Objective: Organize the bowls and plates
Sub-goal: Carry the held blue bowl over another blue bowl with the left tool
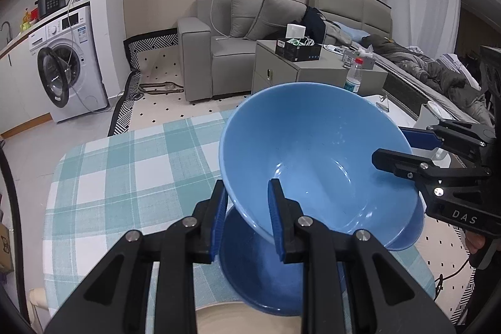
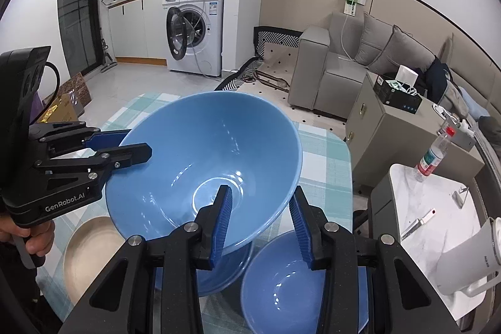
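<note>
Both jaws on big blue bowl's (image 1: 313, 152) rim.

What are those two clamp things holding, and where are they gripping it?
Both grip one large blue bowl by its rim: the left gripper and the right gripper on opposite sides, one finger inside, one outside.

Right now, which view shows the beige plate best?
The right wrist view. There the beige plate lies on the checked cloth at lower left, most of its rim visible beside the lifted bowl. The left wrist view shows only a sliver of it, behind the hand-held gripper.
</note>
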The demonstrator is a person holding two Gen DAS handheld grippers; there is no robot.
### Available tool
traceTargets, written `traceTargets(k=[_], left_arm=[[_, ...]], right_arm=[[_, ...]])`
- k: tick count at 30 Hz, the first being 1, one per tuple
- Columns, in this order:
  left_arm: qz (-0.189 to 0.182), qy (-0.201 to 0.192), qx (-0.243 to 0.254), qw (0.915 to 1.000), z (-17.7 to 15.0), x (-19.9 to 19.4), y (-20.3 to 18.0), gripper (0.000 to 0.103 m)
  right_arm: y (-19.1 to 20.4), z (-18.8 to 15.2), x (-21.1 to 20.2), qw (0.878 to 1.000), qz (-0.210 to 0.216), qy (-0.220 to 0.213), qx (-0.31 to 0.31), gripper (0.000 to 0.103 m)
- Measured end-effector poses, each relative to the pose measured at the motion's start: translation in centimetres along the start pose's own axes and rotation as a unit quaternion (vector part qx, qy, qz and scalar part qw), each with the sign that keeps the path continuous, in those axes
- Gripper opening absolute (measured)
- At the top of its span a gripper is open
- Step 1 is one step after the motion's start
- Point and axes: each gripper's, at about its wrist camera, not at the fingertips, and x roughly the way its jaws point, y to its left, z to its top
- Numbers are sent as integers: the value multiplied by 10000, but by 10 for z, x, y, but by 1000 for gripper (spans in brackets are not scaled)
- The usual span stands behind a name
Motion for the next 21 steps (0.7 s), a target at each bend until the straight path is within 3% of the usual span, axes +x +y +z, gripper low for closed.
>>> traceTargets(k=[21], left_arm=[[-16,208,-193,9996,-37,-2,14,23]], right_arm=[[22,-32,6,9995,291,101,32,39]])
